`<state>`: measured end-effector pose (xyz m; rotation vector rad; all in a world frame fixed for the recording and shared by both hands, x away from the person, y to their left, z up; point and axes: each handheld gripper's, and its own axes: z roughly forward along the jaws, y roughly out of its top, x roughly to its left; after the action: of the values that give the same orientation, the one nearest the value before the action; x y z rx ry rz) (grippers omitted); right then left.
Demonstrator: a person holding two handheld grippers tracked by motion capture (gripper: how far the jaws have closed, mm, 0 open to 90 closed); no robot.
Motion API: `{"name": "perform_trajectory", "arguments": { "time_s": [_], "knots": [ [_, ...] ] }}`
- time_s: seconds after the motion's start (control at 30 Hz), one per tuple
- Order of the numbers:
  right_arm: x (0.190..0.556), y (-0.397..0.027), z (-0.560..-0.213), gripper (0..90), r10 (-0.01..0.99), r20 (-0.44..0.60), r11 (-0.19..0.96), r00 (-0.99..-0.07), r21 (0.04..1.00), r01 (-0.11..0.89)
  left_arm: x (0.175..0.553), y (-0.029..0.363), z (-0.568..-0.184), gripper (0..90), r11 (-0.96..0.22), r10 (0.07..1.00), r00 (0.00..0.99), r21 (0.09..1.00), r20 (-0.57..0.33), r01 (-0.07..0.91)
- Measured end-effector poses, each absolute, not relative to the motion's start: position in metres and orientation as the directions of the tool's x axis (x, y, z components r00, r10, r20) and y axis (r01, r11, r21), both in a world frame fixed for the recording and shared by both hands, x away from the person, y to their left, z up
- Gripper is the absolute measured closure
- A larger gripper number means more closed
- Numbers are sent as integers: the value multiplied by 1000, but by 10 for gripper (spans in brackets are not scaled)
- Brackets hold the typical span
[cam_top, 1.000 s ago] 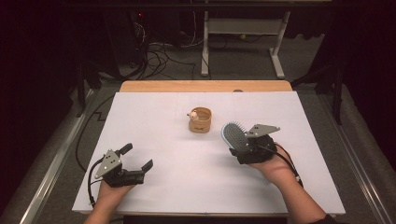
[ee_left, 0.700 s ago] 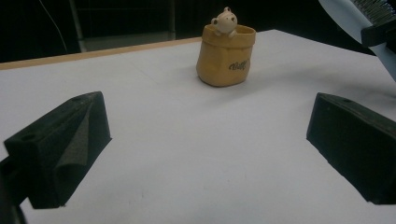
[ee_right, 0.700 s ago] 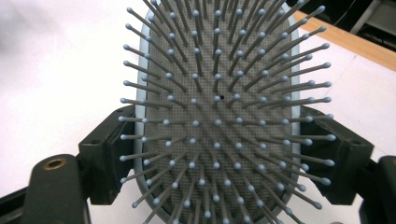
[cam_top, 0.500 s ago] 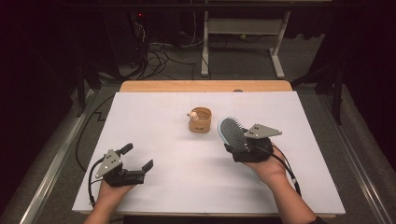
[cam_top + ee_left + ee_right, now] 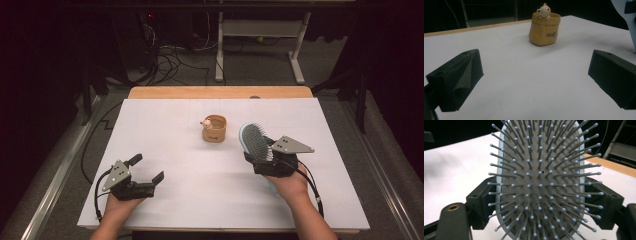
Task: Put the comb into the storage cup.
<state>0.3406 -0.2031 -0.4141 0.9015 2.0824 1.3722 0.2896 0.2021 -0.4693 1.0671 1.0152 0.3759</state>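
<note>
A white sheet [image 5: 165, 130] covers the wooden table [image 5: 220, 92]; cables [image 5: 170, 55] trail behind. The right gripper [image 5: 260, 152], at four o'clock, clamps a hairbrush [image 5: 254, 140]. The left gripper [image 5: 147, 170] gapes empty. The pot's [image 5: 214, 129] lettering is unreadable.

Before you, a white table top [image 5: 165, 120] with a wooden edge strip [image 5: 220, 92] at twelve o'clock, grey floor [image 5: 260, 70] beyond it, a tangle of black cables [image 5: 167, 55] at eleven, a white metal frame [image 5: 260, 32] at one, dark surroundings.
</note>
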Motion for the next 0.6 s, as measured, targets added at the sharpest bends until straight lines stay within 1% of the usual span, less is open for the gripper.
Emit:
{"name": "perform_trajectory", "arguments": {
  "time_s": [0.3, 0.6],
  "knots": [
    [331, -208, -412, 207, 757, -64, 246, -650, 950, 193, 289, 202, -469, 8, 478, 693, 513, 855, -507, 199],
    [327, -215, -415, 206, 769, -50, 205, -637, 964, 171, 290, 202, -469, 8, 472, 697, 513, 859, -502, 200]
  ]
}}
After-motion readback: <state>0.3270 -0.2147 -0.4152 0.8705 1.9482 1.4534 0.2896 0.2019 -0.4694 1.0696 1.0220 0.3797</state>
